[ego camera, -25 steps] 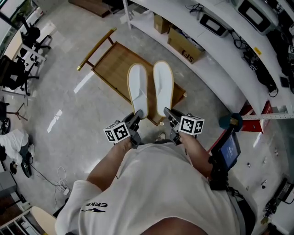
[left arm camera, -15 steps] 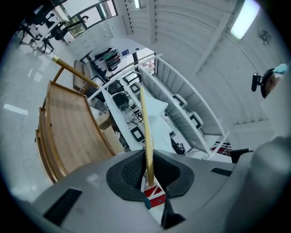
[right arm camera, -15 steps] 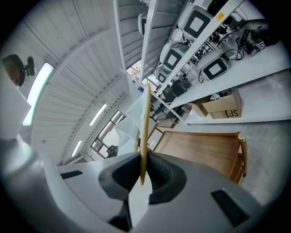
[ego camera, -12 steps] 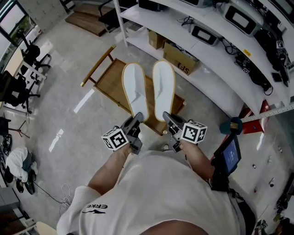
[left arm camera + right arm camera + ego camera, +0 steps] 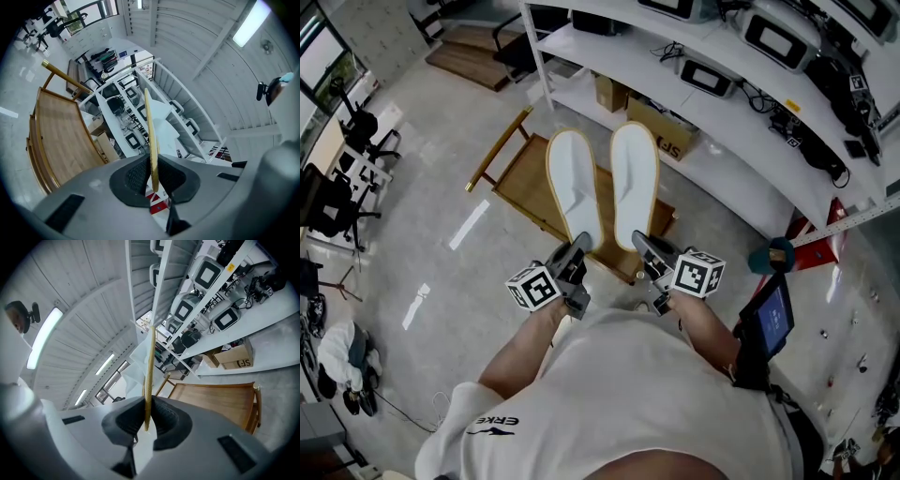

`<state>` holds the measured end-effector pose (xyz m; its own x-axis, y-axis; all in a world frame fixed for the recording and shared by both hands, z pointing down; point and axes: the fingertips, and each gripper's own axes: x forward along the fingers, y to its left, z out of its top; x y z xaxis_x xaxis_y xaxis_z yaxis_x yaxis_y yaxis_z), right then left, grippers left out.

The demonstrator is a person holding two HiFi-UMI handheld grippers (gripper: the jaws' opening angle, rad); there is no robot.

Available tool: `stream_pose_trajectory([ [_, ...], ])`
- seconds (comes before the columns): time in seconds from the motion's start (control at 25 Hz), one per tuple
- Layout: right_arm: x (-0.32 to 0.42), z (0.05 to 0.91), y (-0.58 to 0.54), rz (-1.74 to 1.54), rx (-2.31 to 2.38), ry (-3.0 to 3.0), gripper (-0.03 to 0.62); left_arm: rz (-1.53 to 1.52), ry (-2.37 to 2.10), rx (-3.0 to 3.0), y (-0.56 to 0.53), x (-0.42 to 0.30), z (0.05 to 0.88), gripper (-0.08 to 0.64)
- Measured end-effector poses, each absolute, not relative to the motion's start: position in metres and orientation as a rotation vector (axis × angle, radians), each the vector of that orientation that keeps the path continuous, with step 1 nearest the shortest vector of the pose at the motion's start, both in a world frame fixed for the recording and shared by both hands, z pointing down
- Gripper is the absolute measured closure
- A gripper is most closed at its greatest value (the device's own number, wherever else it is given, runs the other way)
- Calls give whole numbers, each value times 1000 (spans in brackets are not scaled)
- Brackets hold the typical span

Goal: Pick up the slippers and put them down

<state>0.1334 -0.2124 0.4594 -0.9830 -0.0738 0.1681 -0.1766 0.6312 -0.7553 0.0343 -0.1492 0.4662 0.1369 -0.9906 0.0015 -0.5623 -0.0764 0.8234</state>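
the left gripper [image 5: 579, 246] is clamped on the heel end of the left slipper [image 5: 574, 187], and the right gripper [image 5: 641, 242] is clamped the same way on the right slipper [image 5: 635, 183]. the head view shows both at once: the two white slippers with tan rims lie side by side, flat and pointing away from the person, over a wooden rack [image 5: 517, 171] that stands on the grey floor [image 5: 422, 253], with white shelving [image 5: 741, 164] and a cardboard box [image 5: 664, 127] beyond the toes. how the pads sit cannot be made out from up there. the left gripper view supplies that: the slipper is seen edge-on as a thin tan strip [image 5: 151, 131] pinched between the two dark pads, running up across the shelving and ceiling, while the rack's slatted top lies off to the left, apart from the strip. the right gripper view gives the mirror of it: a tan strip [image 5: 150, 366] squeezed between the pads, the rack at lower right and the box on the low shelf above it; the other slipper does not show here.
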Motion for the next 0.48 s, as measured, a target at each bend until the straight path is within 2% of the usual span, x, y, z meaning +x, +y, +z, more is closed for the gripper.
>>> stream_pose_trajectory([
  [0.48,135,461,-210,1290,245,-2734,560,-749,-1464,1778,-151,40,466,526],
])
